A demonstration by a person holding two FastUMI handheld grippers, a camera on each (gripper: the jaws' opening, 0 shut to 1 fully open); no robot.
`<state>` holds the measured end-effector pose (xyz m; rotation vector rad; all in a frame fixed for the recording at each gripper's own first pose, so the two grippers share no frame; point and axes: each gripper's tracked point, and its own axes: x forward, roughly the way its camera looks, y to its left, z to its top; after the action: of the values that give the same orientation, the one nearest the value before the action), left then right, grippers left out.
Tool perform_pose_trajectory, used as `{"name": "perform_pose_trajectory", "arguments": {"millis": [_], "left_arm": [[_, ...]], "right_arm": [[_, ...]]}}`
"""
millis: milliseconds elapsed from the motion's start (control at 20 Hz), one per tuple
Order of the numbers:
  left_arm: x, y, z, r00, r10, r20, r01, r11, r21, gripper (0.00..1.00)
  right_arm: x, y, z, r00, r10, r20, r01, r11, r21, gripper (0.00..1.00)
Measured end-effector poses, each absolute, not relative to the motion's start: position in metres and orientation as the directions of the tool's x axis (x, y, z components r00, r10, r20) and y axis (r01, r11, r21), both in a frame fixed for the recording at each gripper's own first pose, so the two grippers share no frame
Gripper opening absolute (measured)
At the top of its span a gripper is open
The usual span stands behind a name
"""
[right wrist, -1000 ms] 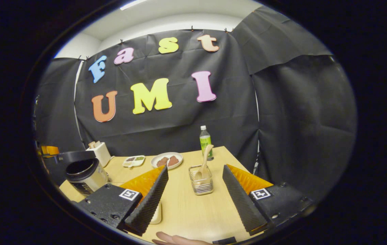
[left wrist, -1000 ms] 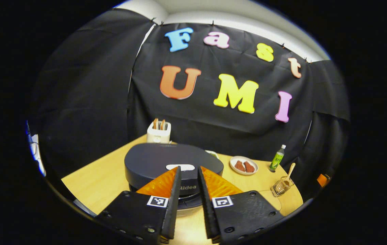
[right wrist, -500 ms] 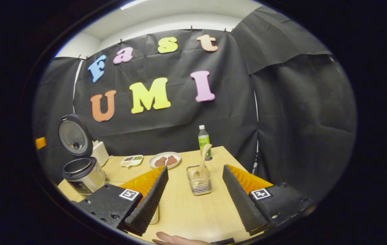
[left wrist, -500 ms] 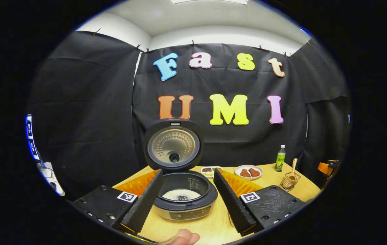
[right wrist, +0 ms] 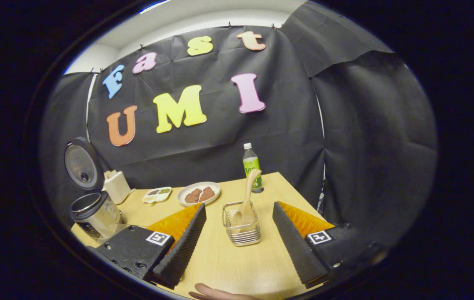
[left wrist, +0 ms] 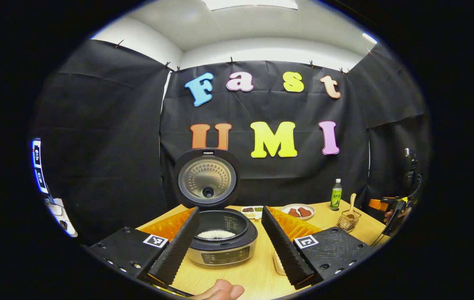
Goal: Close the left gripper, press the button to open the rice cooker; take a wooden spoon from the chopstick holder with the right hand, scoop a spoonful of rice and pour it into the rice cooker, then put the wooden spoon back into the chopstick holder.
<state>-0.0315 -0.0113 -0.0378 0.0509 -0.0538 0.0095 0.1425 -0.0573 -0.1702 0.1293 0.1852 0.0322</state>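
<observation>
the rice cooker point(left wrist: 223, 243) stood open on the table point(left wrist: 258, 275), lid upright, so we judged the button step complete. the left gripper point(left wrist: 230, 237) hung before the cooker, fingers spread wide, holding nothing. we held the right gripper point(right wrist: 239, 233) facing the chopstick holder point(right wrist: 241, 227), fingers wide apart and clear of it. the wooden spoon point(right wrist: 246, 198) stood in the holder, handle leaning up and away. we judged the step in hand to be fetching the spoon; the next move called for advancing until both fingers flanked the handle, then closing. the spoon's bowl was hard to make out behind the holder's wire.
</observation>
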Motion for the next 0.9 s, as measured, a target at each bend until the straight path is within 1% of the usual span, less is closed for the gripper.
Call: {"name": "perform_pose_trajectory", "arguments": {"millis": [150,350,400,450,500,600,700,750,900], "left_arm": [[-0.036,-0.021,-0.039,0.997,-0.010,0.073,0.006,0.998,0.059,0.95],[-0.032,-0.033,-0.049,0.997,-0.030,0.072,0.025,0.998,0.065,0.94],[-0.030,-0.032,-0.053,0.997,-0.024,0.070,0.019,0.997,0.070,0.94],[-0.027,-0.033,-0.056,0.997,-0.021,0.069,0.016,0.997,0.073,0.94],[-0.026,-0.036,-0.058,0.997,-0.023,0.071,0.018,0.997,0.075,0.94],[-0.019,-0.038,-0.065,0.997,-0.031,0.066,0.026,0.997,0.077,0.94],[-0.015,-0.039,-0.071,0.998,-0.035,0.059,0.030,0.997,0.071,0.94],[-0.013,-0.040,-0.073,0.998,-0.037,0.058,0.033,0.997,0.068,0.94],[-0.005,-0.037,-0.079,0.998,-0.025,0.058,0.021,0.998,0.058,0.94]], "right_arm": [[0.174,-0.060,-0.182,0.973,0.042,-0.226,-0.013,0.992,0.125,1.00],[0.217,-0.059,-0.194,0.954,0.057,-0.294,-0.003,0.984,0.180,1.00],[0.227,-0.058,-0.197,0.951,0.069,-0.302,-0.014,0.984,0.178,0.89],[0.238,-0.061,-0.201,0.949,0.058,-0.311,-0.003,0.985,0.175,0.91],[0.251,-0.069,-0.203,0.950,0.033,-0.309,0.022,0.985,0.172,0.83],[0.273,-0.074,-0.200,0.960,0.007,-0.279,0.039,0.987,0.158,0.82],[0.287,-0.073,-0.204,0.960,0.002,-0.279,0.033,0.992,0.120,0.82],[0.294,-0.074,-0.208,0.956,-0.002,-0.292,0.036,0.993,0.109,0.82],[0.301,-0.070,-0.221,0.937,0.046,-0.347,0.014,0.986,0.168,0.82]]}}
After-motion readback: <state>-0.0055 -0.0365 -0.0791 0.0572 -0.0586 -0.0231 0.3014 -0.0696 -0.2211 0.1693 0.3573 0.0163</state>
